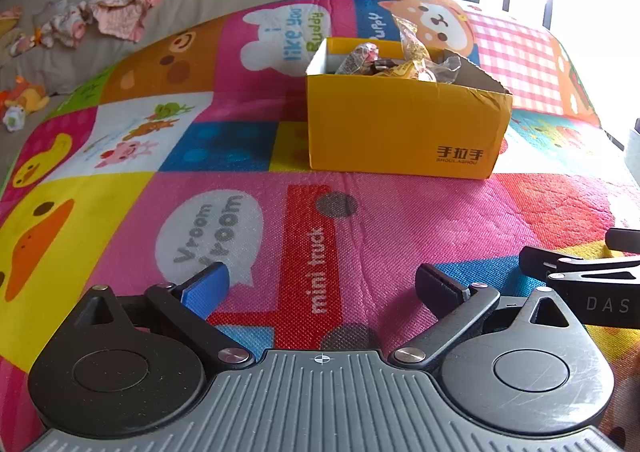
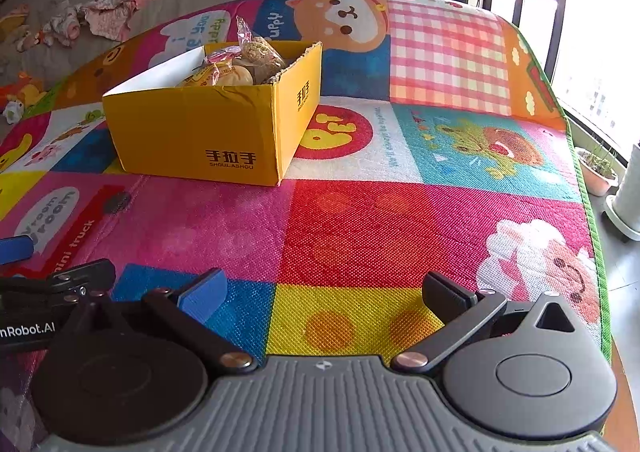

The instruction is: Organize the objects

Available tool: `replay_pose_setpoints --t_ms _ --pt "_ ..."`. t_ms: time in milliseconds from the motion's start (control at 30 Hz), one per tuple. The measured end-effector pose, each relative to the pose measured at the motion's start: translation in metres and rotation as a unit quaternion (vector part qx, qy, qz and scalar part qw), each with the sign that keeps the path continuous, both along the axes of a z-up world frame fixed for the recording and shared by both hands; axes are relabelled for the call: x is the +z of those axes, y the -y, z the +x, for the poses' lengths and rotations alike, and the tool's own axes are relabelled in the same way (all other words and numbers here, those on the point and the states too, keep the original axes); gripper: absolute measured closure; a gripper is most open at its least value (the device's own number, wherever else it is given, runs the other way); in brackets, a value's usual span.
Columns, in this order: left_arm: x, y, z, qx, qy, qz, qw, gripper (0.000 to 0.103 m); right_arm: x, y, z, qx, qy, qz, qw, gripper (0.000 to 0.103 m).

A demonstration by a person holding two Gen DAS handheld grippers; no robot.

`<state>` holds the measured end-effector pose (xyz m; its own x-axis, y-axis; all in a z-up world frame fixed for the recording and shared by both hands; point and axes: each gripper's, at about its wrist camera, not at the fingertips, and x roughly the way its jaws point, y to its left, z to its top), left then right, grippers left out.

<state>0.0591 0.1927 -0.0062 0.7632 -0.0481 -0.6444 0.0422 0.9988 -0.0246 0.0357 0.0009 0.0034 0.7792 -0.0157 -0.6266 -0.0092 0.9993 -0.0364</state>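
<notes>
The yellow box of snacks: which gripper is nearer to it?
Left, marginally. The left gripper faces the yellow box almost head-on; the right gripper sits off toward its right corner.

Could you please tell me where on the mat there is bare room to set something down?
The mat lies bare between the yellow box and both open grippers, left gripper and right gripper, and to the box's right, out to the green edge. The box itself is crowded with wrapped snacks.
</notes>
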Motion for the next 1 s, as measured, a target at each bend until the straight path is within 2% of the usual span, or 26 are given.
replay_pose_setpoints --t_ms 133,1000 --pt "-0.0003 0.0 0.0002 0.002 -0.001 -0.001 1.0 0.001 -0.0005 0.0035 -0.0008 -0.001 -0.001 0.014 1.0 0.0" --pt "-0.0003 0.0008 0.0022 0.001 -0.003 0.0 1.0 0.0 -0.0008 0.0026 -0.0009 -0.002 -0.001 0.011 1.0 0.0"
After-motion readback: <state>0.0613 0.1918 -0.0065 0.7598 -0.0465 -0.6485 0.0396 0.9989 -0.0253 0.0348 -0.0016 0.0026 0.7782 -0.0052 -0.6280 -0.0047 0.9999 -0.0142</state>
